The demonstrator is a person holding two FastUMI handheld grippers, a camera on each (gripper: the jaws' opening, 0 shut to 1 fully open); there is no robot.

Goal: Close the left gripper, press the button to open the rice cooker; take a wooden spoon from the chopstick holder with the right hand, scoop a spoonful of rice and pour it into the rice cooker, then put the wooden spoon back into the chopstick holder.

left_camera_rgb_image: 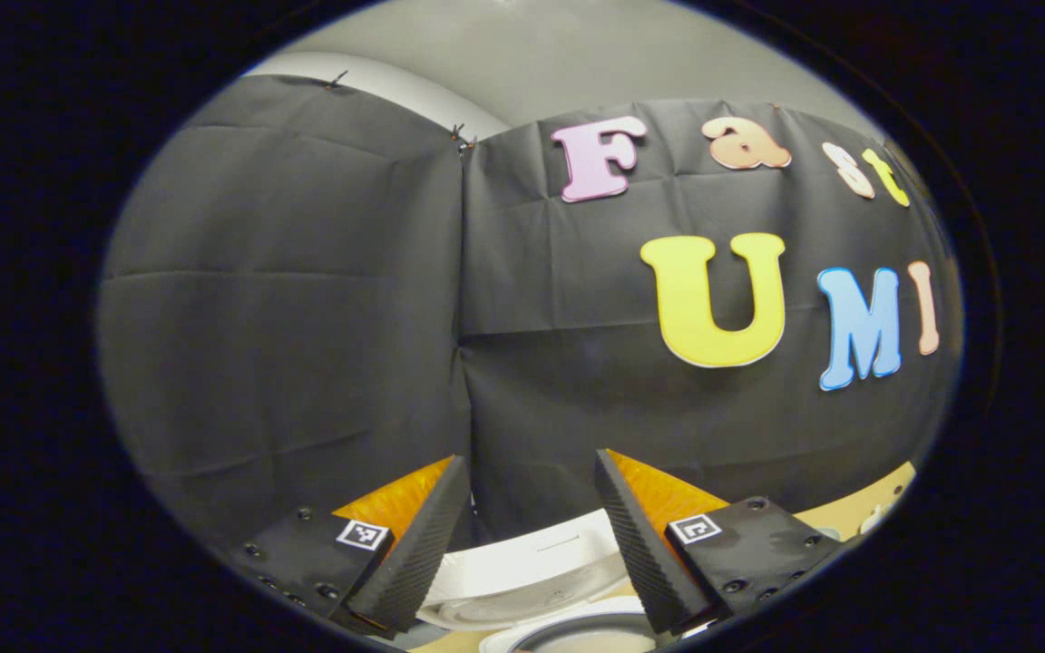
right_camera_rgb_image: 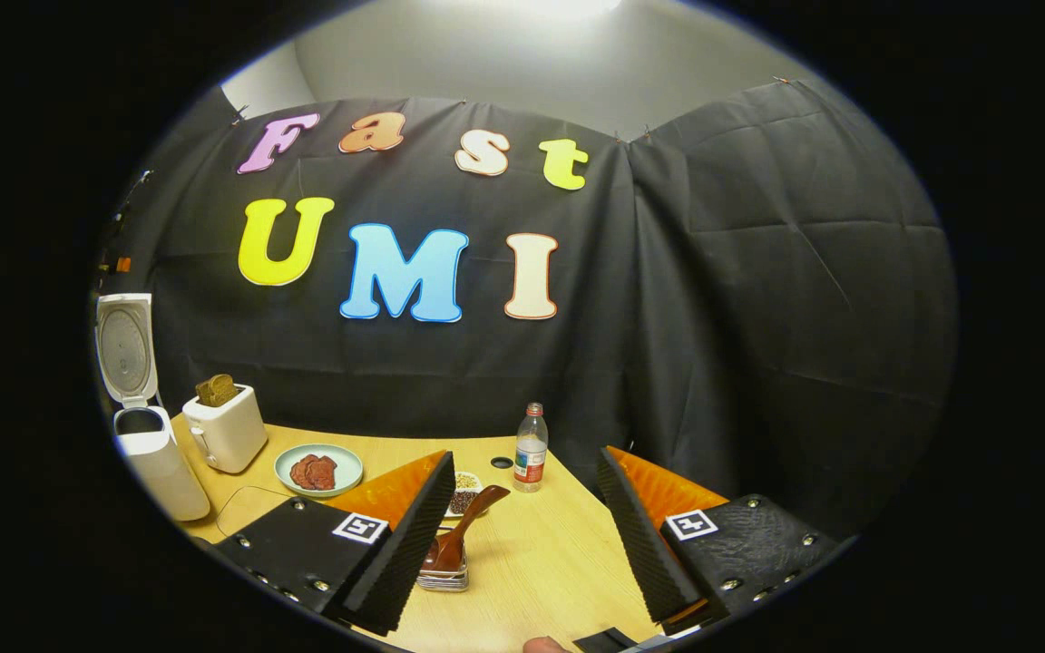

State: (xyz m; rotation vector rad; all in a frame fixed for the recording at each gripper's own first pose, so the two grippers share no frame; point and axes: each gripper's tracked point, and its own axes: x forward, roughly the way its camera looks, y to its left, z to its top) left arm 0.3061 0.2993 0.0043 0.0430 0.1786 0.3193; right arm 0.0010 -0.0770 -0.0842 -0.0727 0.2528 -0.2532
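Note:
The white rice cooker (right_camera_rgb_image: 149,453) stands at the table's far left in the right gripper view, with its lid (right_camera_rgb_image: 124,349) swung upright. In the left gripper view the same lid (left_camera_rgb_image: 532,562) and the pot's rim (left_camera_rgb_image: 577,635) lie just below my left gripper (left_camera_rgb_image: 532,535), which is open and holds nothing. A dark wooden spoon (right_camera_rgb_image: 468,521) leans bowl-up in the low chopstick holder (right_camera_rgb_image: 444,578), close in front of my right gripper (right_camera_rgb_image: 527,535). That gripper is open too and empty. A small dish of grains (right_camera_rgb_image: 465,496) sits just behind the spoon.
On the wooden table (right_camera_rgb_image: 559,553) stand a white toaster (right_camera_rgb_image: 225,435) holding toast, a green plate (right_camera_rgb_image: 318,470) with reddish slices, and a water bottle (right_camera_rgb_image: 531,451). A fingertip (right_camera_rgb_image: 545,645) and a black object (right_camera_rgb_image: 609,639) show at the near edge.

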